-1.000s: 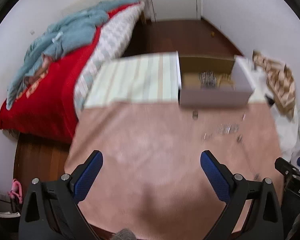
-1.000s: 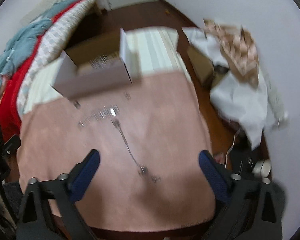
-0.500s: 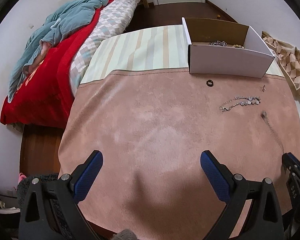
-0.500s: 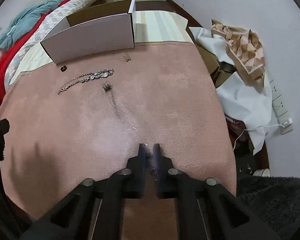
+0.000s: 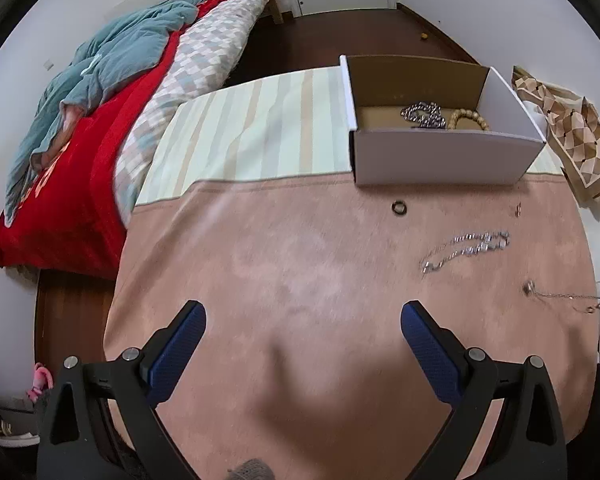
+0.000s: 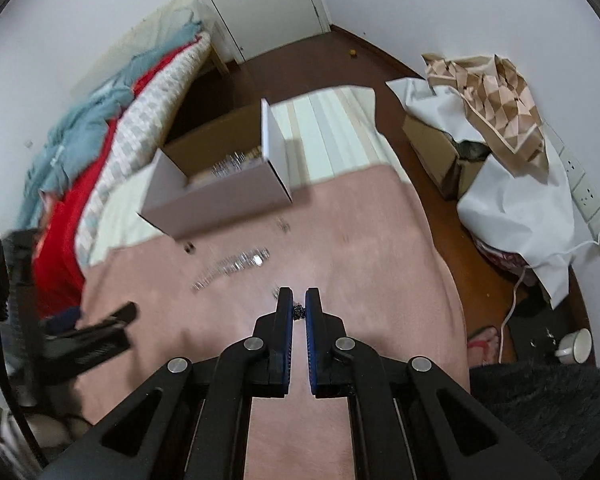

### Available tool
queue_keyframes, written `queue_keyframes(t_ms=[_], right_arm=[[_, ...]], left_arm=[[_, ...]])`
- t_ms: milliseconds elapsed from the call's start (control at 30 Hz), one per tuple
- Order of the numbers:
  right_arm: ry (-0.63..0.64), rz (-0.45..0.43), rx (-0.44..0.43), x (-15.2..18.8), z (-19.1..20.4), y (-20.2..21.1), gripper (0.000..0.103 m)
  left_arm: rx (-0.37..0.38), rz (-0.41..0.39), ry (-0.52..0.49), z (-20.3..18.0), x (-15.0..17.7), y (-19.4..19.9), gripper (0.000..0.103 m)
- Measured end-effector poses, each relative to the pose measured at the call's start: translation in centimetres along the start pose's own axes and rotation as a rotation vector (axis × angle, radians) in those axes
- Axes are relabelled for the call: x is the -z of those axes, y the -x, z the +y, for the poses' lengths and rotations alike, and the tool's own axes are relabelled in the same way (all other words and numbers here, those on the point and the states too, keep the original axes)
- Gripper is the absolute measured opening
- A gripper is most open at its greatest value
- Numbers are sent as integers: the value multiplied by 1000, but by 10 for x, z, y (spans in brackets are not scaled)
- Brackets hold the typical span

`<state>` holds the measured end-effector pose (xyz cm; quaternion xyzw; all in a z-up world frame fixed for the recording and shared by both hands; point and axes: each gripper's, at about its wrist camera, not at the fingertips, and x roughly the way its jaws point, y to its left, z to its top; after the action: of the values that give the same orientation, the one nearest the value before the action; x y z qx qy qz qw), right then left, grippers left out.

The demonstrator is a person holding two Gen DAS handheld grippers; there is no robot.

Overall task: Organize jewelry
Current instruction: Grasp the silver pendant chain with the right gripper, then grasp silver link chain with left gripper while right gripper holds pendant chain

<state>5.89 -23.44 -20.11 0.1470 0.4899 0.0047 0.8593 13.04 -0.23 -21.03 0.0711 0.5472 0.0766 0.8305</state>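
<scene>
A white cardboard box [image 5: 440,160] at the far side of the pink blanket holds a silver chain [image 5: 422,114] and a beaded bracelet [image 5: 468,118]. On the blanket lie a dark ring [image 5: 399,208], a small earring [image 5: 518,210] and a silver bracelet [image 5: 466,248]. My left gripper [image 5: 302,340] is open and empty above the near blanket. My right gripper [image 6: 299,304] is shut on a thin chain necklace [image 6: 298,312], which also shows stretched at the right edge of the left wrist view [image 5: 568,298]. The box [image 6: 220,196] and silver bracelet [image 6: 236,266] show blurred in the right wrist view.
A striped cloth [image 5: 252,132] lies left of the box. A bed with red and teal covers [image 5: 80,120] stands to the left. White sheets, a patterned paper bag [image 6: 496,96] and a wall socket strip are on the right floor. A cup [image 6: 576,344] sits low right.
My right gripper, shut on the thin necklace's end, has lifted and moved forward, dragging the chain. My left gripper stayed open and rose slightly, showing more of the box's inside.
</scene>
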Motion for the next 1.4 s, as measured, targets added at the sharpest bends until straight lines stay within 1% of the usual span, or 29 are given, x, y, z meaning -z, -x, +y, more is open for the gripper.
queue_keyframes(t_ms=[133,200,267,367,433,500,667,700,733,800,833,867,900,933,967,1000,1067,1133,1233,1400], right_arm=[[-11,-14,-22,-9,3,7,6],[-19,-6,-13,-12,-1,-1,6],[-45,15,-12,-12,-8,-11,6],[-79,43,-8,-7,-20,-25,6],[-95,60,2,-3,-27,-33,6],[-113,73,9,0,-33,-39,6],[-140,78,20,1,-46,-43,6],[-146,77,20,1,-47,-44,6],[-151,77,20,0,-48,-44,6],[-157,74,18,-1,-50,-44,6],[-160,75,16,-2,-51,-45,6],[-162,76,15,-2,-51,-45,6],[-165,78,12,-2,-51,-46,6],[-170,79,7,-2,-52,-46,6],[-170,81,5,-1,-51,-45,6],[-170,81,5,-1,-50,-45,6],[-171,81,0,-1,-50,-44,6],[-168,77,-6,-2,-47,-41,6],[-162,69,-19,-4,-42,-37,6],[-148,43,-47,-10,-32,-25,6]], left_arm=[[44,15,-16,-7,-12,-9,100],[76,21,-49,-18,-16,-14,100],[92,17,-89,-32,-20,-17,100],[116,13,-187,-62,-26,-22,99],[137,17,-238,-78,-29,-25,99],[161,29,-311,-98,-33,-30,99],[186,49,-438,-130,-36,-42,99],[190,51,-451,-133,-37,-44,96],[192,53,-466,-137,-37,-45,89],[210,49,-482,-141,-38,-47,83],[214,50,-486,-143,-39,-47,78],[244,51,-489,-144,-40,-47,71],[281,58,-485,-145,-42,-46,52],[321,69,-477,-146,-43,-46,29],[348,79,-474,-147,-44,-45,16],[349,82,-478,-149,-44,-45,12],[361,82,-465,-149,-45,-44,11],[392,74,-430,-143,-46,-40,0],[398,73,-380,-129,-47,-34,0],[402,64,-273,-93,-46,-22,0]])
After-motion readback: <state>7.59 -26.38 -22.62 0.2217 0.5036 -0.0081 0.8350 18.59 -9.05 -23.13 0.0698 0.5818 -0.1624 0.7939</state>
